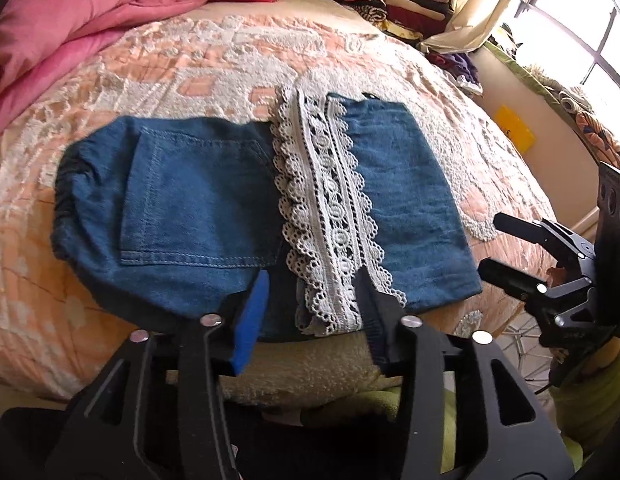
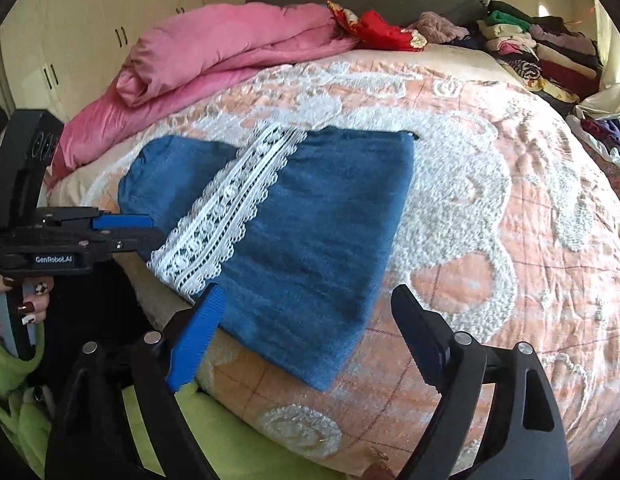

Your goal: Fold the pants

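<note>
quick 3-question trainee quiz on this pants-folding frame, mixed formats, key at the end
1. True or false: the denim pants lie folded on the bedspread, with the white lace trim lying across the top.
2. Multiple choice: what lies at the far left of the bed? A) a pink blanket B) a laptop C) a suitcase
3. Short answer: is either the left gripper or the right gripper clamped on the pants?

Key
1. True.
2. A.
3. No. Both stand open near the closest edge of the pants; nothing is pinched between the pads.
</note>
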`<action>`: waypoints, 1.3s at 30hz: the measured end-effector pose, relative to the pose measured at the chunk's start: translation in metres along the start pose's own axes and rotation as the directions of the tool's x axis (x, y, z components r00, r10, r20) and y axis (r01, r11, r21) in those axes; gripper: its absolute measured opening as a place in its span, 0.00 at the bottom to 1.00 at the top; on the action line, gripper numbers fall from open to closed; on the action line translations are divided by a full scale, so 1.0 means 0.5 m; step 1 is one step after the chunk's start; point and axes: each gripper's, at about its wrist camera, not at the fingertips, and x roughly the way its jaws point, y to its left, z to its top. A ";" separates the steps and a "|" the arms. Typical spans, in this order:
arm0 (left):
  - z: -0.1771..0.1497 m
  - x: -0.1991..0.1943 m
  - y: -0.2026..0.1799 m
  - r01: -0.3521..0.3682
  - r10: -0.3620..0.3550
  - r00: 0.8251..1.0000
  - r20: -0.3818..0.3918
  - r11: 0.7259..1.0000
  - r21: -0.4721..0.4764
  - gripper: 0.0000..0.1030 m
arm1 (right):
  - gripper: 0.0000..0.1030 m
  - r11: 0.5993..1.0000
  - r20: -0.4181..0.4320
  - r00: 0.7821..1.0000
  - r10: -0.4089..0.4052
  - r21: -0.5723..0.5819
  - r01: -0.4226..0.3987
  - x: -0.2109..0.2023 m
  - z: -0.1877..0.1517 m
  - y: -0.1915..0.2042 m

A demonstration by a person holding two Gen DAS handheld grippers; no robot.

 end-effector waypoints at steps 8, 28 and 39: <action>0.004 -0.020 -0.001 -0.039 0.039 0.999 0.027 0.999 0.007 0.67 | 0.94 1.000 0.048 0.999 -0.013 0.024 0.012 -0.025 0.016 -0.012; 0.015 -0.078 0.021 -0.096 0.096 0.989 0.110 0.995 -0.004 0.90 | 0.95 1.000 0.128 0.992 -0.023 0.002 0.023 -0.075 0.058 0.016; 0.019 -0.116 0.068 -0.096 0.106 0.983 0.151 0.993 -0.068 0.90 | 0.95 0.999 0.151 0.989 -0.005 -0.038 0.010 -0.081 0.096 0.051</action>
